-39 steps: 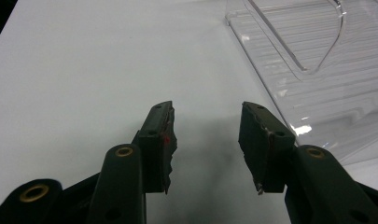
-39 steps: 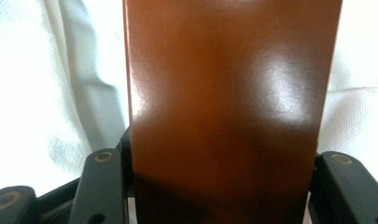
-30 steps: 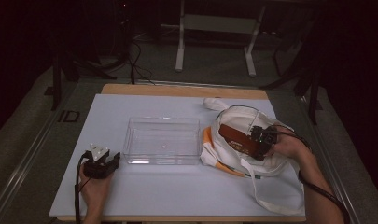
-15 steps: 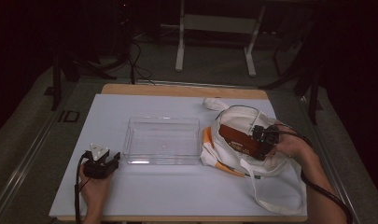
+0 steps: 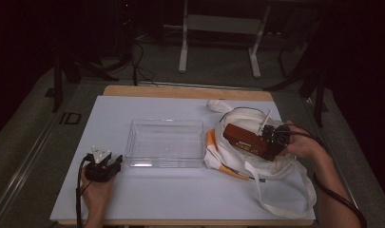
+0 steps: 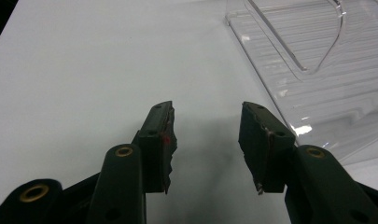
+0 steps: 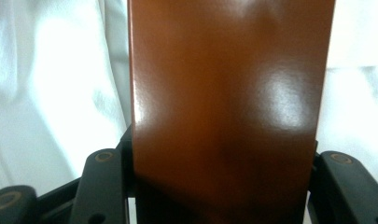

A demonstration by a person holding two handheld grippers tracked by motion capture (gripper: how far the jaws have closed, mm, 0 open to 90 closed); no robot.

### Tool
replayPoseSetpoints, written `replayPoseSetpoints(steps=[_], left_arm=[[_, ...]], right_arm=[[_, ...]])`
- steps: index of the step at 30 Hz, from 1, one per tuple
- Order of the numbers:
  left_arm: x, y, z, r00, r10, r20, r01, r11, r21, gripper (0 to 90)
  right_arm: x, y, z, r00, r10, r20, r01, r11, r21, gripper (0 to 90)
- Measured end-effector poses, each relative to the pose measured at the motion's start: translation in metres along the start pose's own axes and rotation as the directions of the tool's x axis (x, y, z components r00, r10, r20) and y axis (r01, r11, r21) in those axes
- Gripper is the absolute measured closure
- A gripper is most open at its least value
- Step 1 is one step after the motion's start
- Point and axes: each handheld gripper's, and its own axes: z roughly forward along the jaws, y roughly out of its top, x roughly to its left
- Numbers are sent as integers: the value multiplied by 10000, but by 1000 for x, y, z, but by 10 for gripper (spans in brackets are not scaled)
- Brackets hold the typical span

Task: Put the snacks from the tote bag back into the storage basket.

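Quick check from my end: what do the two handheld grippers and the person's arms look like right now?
Both grippers are black, with two blocky jaws fixed by brass-coloured rivets. The left gripper carries a grey three-cornered plate on top, and its fingertips have worn, ragged pads with a small red mark. The right gripper also has a pale plate. A black cable trails from each. The forearms are bare, with no sleeves in view.

Glossy, smooth brown box [image 7: 228, 102] catching highlights; soft white cloth bag [image 5: 275, 164] creased beneath it; clear, shiny plastic tray [image 5: 165, 142] with ribbed floor; matt white table [image 6: 84, 70] cover; matt black jaws with rough-edged pads.
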Motion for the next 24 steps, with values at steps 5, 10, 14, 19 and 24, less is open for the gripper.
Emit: replayPoseSetpoints(steps=[5,10,14,19,24], left_arm=[[0,0,0,10000,7,9,-7,10000,-2,556],[0,0,0,10000,2,1,-2,10000,3,556],[0,0,0,10000,3,4,-3,10000,-12,556],[0,0,0,10000,-2,9,3,10000,-18,555],[0,0,0,10000,0,12,0,10000,-14,555]], right_arm=[[0,-4,-7,10000,-27,94,27,10000,-56,431],[1,-5,-13,9998,-105,167,106,9999,-64,431],[2,-4,-17,9997,-150,206,152,9999,-77,430],[4,-3,-22,9992,-295,266,297,9995,-87,430],[4,-4,-28,9990,-338,301,342,9993,-120,430]])
